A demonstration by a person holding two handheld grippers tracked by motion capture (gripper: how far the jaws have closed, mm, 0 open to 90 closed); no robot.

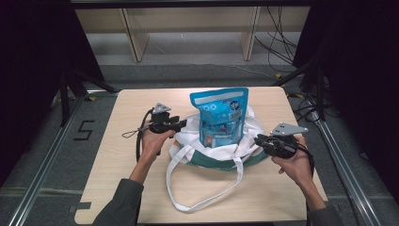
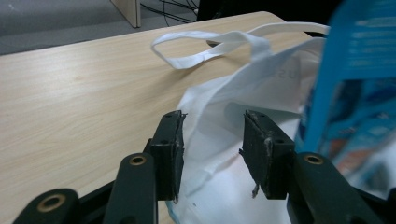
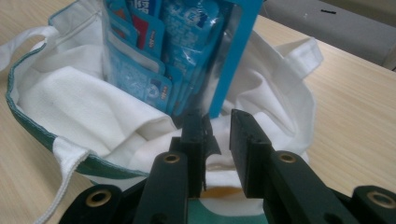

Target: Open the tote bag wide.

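Note:
A white tote bag (image 1: 187, 149) with green trim lies open mid-table, and a blue snack pouch (image 1: 220, 115) stands upright in it. My left gripper (image 1: 181, 125) is at the bag's left rim. In the left gripper view its jaws (image 2: 212, 116) stand apart, with the white bag cloth (image 2: 243, 93) beyond the gap and the pouch (image 2: 355, 70) at the right. My right gripper (image 1: 258, 140) is at the bag's right rim. Its jaws (image 3: 217, 114) show a narrow gap just in front of the pouch (image 3: 187, 37), over the bag cloth (image 3: 70, 102), and I see no pad pressing on anything.
One long white handle (image 1: 188, 197) loops toward the table's near edge, and the other handle (image 2: 205, 49) lies on the wood beyond the bag. The wooden table (image 1: 127, 155) has bare room left and right. Metal rails (image 1: 343, 155) flank it, with shelf legs (image 1: 134, 42) and cables behind.

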